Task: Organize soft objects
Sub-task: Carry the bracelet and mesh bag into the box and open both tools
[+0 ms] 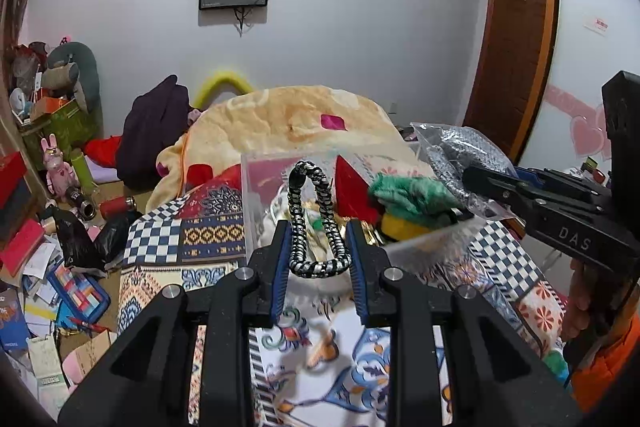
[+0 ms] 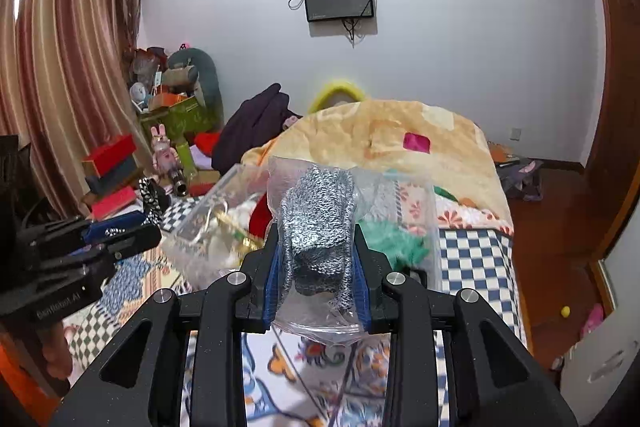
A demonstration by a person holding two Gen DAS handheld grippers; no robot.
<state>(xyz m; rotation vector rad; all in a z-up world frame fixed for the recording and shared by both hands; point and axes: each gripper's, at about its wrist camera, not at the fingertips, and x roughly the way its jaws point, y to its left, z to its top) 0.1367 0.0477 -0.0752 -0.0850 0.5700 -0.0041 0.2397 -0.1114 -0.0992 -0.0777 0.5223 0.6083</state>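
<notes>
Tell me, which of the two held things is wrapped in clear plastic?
The grey knit piece in the right gripper; the left gripper's black-and-white braided loop is bare.

"DAS" is read in pale capitals on the black body of the right gripper (image 1: 466,183), seen from the left wrist view. Mirrored lettering is seen on the left gripper (image 2: 132,235) body in the right wrist view; it cannot be made out reliably.

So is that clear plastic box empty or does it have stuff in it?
Partly filled: the clear box holds red, green and yellow soft things.
</notes>
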